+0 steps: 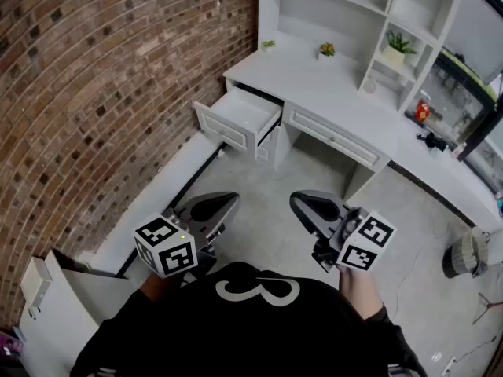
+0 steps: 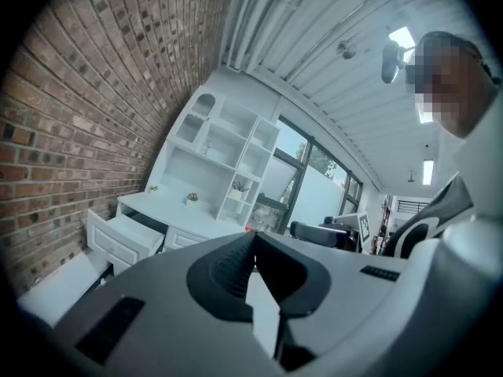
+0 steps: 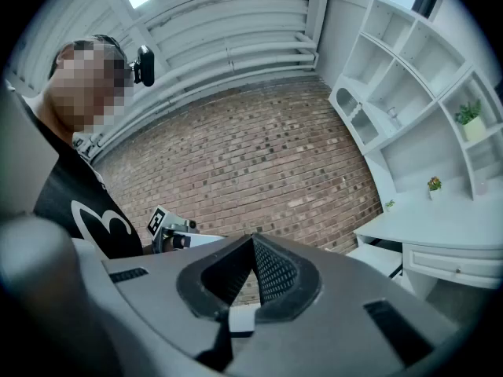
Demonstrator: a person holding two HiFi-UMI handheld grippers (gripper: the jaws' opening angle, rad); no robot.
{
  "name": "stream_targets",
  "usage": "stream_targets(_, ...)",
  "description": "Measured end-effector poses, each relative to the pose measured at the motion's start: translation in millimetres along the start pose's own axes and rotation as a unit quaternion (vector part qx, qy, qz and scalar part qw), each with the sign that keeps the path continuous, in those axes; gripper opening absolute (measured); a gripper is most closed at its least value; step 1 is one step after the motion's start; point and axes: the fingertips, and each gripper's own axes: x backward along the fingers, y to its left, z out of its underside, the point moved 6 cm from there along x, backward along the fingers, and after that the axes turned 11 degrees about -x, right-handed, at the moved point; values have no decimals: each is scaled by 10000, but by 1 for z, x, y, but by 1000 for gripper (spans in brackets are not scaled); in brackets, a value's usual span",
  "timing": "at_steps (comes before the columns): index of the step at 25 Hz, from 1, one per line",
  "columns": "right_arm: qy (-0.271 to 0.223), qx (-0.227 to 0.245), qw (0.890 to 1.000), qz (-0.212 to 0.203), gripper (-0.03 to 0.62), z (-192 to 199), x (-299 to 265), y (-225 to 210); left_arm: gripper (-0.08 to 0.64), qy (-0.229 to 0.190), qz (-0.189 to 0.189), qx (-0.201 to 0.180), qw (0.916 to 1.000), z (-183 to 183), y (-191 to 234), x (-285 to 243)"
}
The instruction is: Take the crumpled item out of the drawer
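The white desk stands against the brick wall, and its left drawer is pulled open. That drawer's inside looks white; no crumpled item shows in any view. My left gripper and right gripper hang side by side near my chest, well short of the drawer, over the grey floor. Both are shut with nothing between the jaws. In the left gripper view the left gripper faces the open drawer from a distance. In the right gripper view the right gripper faces the brick wall, with the drawer off to its right.
A closed wide drawer sits right of the open one. Small plants and a red object stand on the desk under white shelves. A basket sits on the floor at right, a white box at lower left.
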Motion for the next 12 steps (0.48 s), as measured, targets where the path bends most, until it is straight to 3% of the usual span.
stream_targets(6,0,89,9999,95,9,-3,-1,2,3,-13,51,-127,9999,-6,-2,-5)
stream_targets(12,-334,337,9985,278,15,-15,5,5,3,20,102,-195,9998,-8,-2,-7)
